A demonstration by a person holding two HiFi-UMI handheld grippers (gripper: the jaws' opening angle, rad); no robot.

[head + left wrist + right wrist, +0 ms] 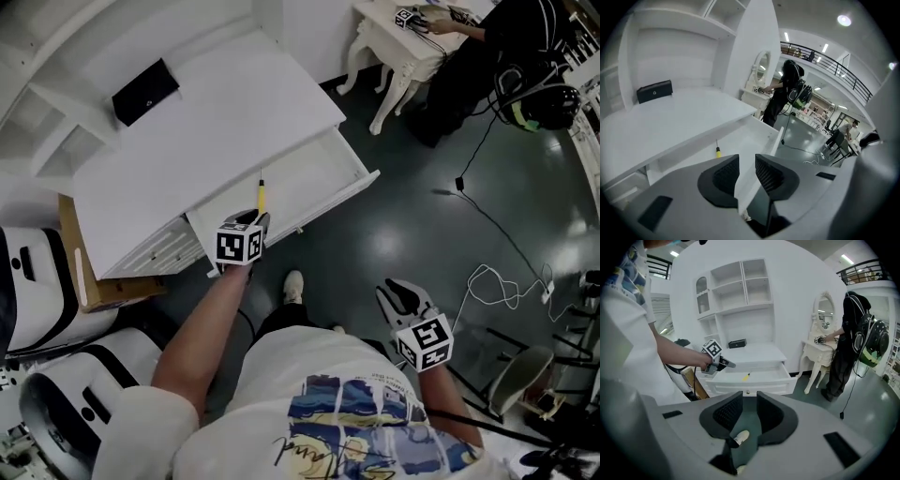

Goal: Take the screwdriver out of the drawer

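Note:
The screwdriver [261, 195], yellow-handled with a thin shaft, lies inside the open white drawer [349, 185] of the desk. My left gripper [255, 218] hovers over the drawer's near front corner, just short of the screwdriver's handle, jaws open and empty. In the left gripper view the screwdriver [718, 151] lies ahead and to the left of the gripper [746, 168], with the drawer's front edge [761, 154] running between the jaws below. My right gripper [392, 291] hangs over the dark floor, away from the desk, open and empty. The right gripper view shows the screwdriver [746, 376] in the drawer [754, 386].
A black box [145, 91] sits on the white desk top [216, 122]. A cardboard box [94, 281] and white machines [37, 281] stand left of the desk. At the upper right a person [473, 52] works at a white dressing table [398, 42]. Cables [506, 281] trail on the floor.

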